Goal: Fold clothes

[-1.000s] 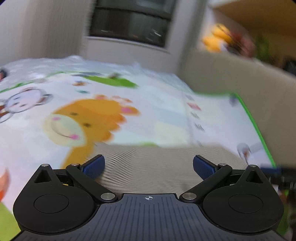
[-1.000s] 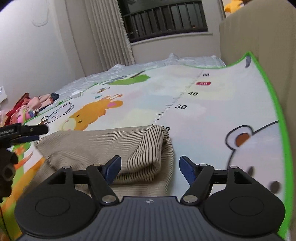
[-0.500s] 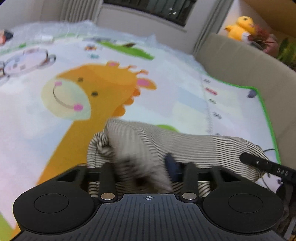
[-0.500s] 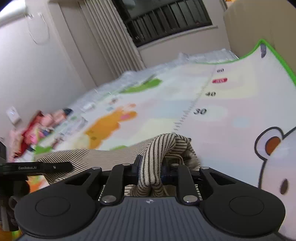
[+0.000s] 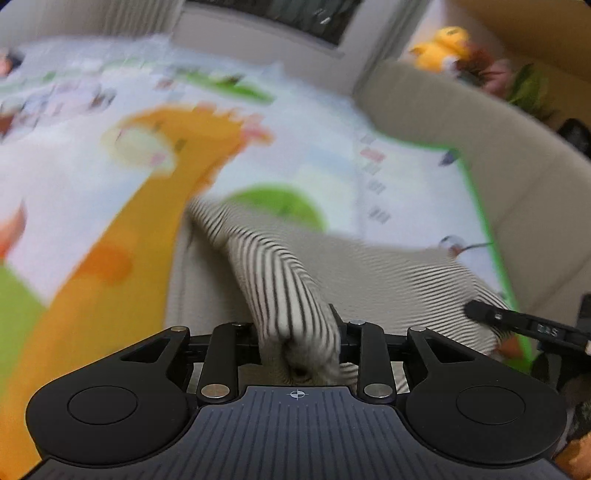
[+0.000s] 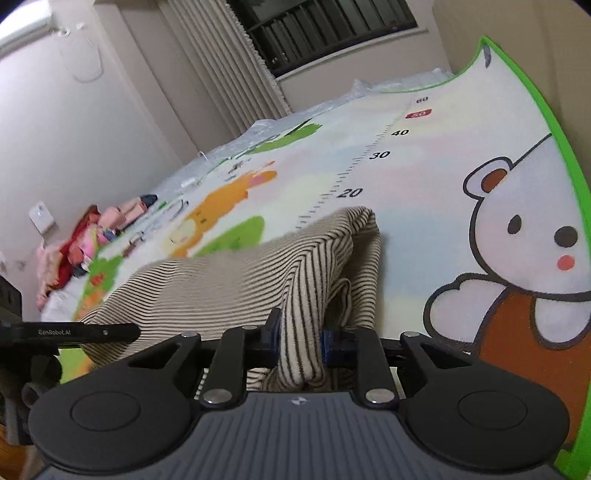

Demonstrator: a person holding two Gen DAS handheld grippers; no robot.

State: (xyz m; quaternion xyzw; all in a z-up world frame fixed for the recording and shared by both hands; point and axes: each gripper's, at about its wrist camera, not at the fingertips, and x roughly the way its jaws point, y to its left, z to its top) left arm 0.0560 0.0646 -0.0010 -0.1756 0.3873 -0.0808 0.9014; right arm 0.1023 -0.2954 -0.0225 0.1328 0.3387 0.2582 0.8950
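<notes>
A cream garment with thin dark stripes [image 5: 369, 273] lies on a cartoon play mat [image 5: 110, 192]. My left gripper [image 5: 297, 332] is shut on a bunched edge of it and lifts it off the mat. My right gripper [image 6: 299, 339] is shut on the other edge of the striped garment [image 6: 236, 280], also raised. Each gripper's finger shows in the other's view: the right gripper sits at the right edge of the left wrist view [image 5: 517, 321], the left gripper at the left edge of the right wrist view [image 6: 74, 332].
The play mat [image 6: 461, 166] has a green border and curls up against a beige sofa [image 5: 498, 155] on the right. A pile of pink and red clothes [image 6: 85, 240] lies at the mat's far left. A window [image 6: 325, 26] and curtain stand behind.
Both grippers went from open above the garment to shut on its edges. They have since lifted the cloth and pulled it up off the mat.
</notes>
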